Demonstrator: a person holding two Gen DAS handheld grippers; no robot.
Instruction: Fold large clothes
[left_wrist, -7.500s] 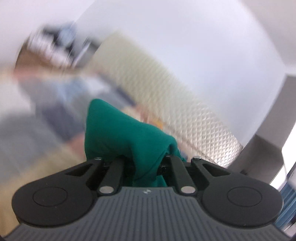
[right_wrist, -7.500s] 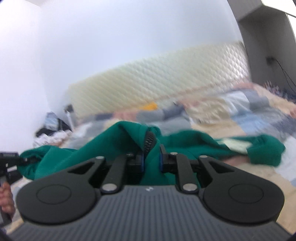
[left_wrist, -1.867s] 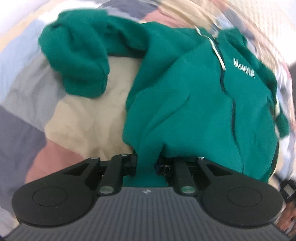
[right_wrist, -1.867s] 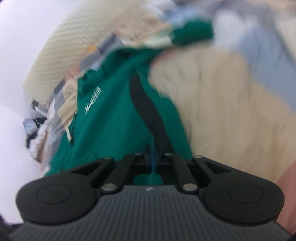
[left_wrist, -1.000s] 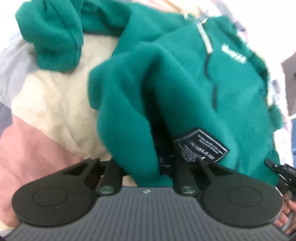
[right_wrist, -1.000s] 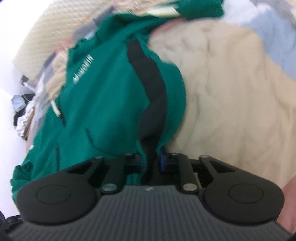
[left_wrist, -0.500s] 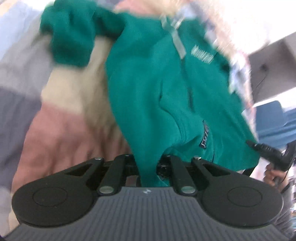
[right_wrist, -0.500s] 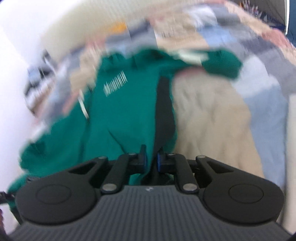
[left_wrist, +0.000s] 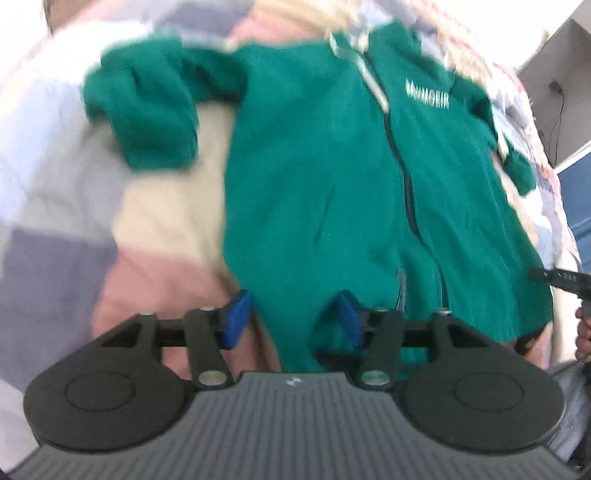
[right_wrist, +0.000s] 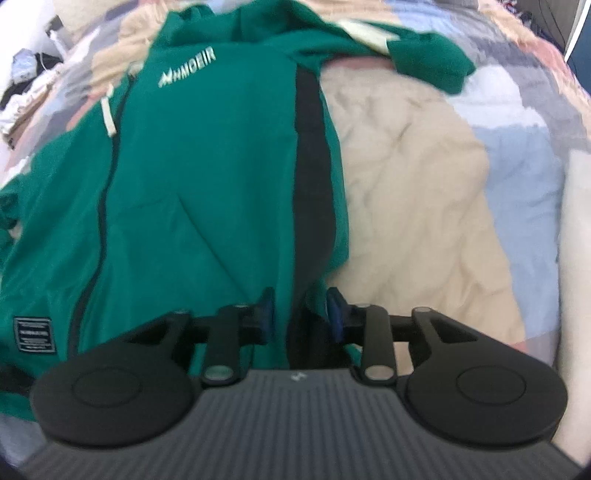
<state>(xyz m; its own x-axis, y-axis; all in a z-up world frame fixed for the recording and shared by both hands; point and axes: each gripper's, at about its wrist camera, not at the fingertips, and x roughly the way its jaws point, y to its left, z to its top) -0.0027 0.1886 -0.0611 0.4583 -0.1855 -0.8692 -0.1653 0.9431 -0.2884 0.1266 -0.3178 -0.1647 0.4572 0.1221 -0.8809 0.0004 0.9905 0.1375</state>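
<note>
Garment: green zip-front hooded jacket (left_wrist: 325, 177) (right_wrist: 192, 177), spread front side up on a patchwork quilt (left_wrist: 74, 206) (right_wrist: 417, 177).
Front detail: dark zipper line runs down the middle; pale chest lettering (right_wrist: 187, 68); pale drawcord (right_wrist: 108, 117) near the collar; diagonal pocket seam on one front panel.
Side detail: black stripe (right_wrist: 312, 158) runs down the seam nearest the right gripper.
Hem detail: dark rectangular label (right_wrist: 34, 334) with pale print, too small to read.
Sleeves: one sleeve (left_wrist: 147, 122) bunched and folded back beside the body; the other sleeve (right_wrist: 428, 59) lies crumpled near the collar.
Left gripper (left_wrist: 293, 317): blue-padded jaws spread apart, hem fabric lying between them, not pinched.
Right gripper (right_wrist: 297, 314): jaws spread apart, straddling the hem at the black stripe, not pinched.
Image quality: left wrist view is motion-blurred.
</note>
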